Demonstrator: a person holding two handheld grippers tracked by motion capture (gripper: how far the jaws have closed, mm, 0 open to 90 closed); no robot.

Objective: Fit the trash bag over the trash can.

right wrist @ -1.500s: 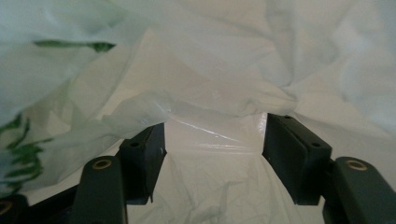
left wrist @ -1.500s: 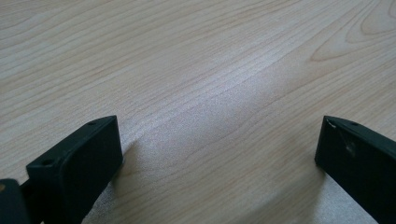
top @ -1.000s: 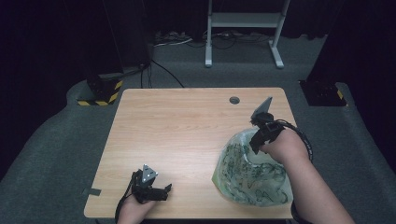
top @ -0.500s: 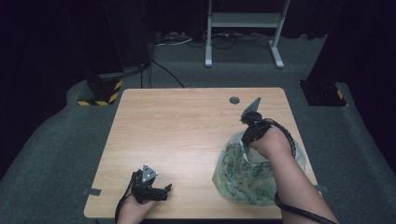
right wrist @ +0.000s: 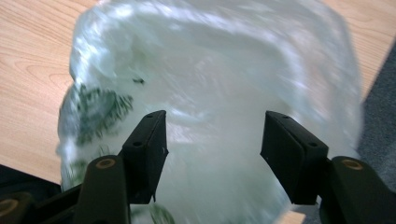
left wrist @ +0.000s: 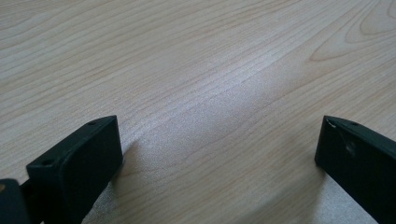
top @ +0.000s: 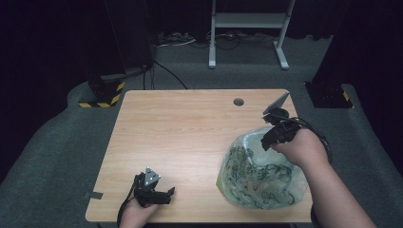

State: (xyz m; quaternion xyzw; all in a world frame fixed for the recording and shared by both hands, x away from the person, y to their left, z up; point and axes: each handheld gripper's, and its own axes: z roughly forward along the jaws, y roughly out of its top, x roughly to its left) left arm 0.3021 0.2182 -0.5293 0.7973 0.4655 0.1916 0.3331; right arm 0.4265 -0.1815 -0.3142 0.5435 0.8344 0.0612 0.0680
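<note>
Right gripper [top: 267, 137]: held in the person's right hand [top: 299, 147] over the right side of the tabletop, near the right edge. Its two black jaws stand apart with nothing clamped between them. In the right gripper view [right wrist: 212, 135] they point down at the bag, which looks blurred there.

Left gripper [top: 164, 194]: held low at the front left corner of the tabletop, by the front edge, in the left hand [top: 138, 213]. In the left gripper view [left wrist: 219, 144] its jaws are spread wide over bare wood, gripping nothing.

Plastic bag [top: 256, 173]: clear and crumpled, with dark green printing, lying on the front right part of the tabletop. It reaches almost to the front edge, and the right hand is over its far right portion.

Tabletop [top: 190, 133]: light wood grain, rectangular, with a small round hole [top: 238, 101] near the back edge, right of centre.

Surroundings: grey carpet [top: 57, 142] around the table, and a white stand's legs [top: 247, 33] beyond the back edge.
</note>
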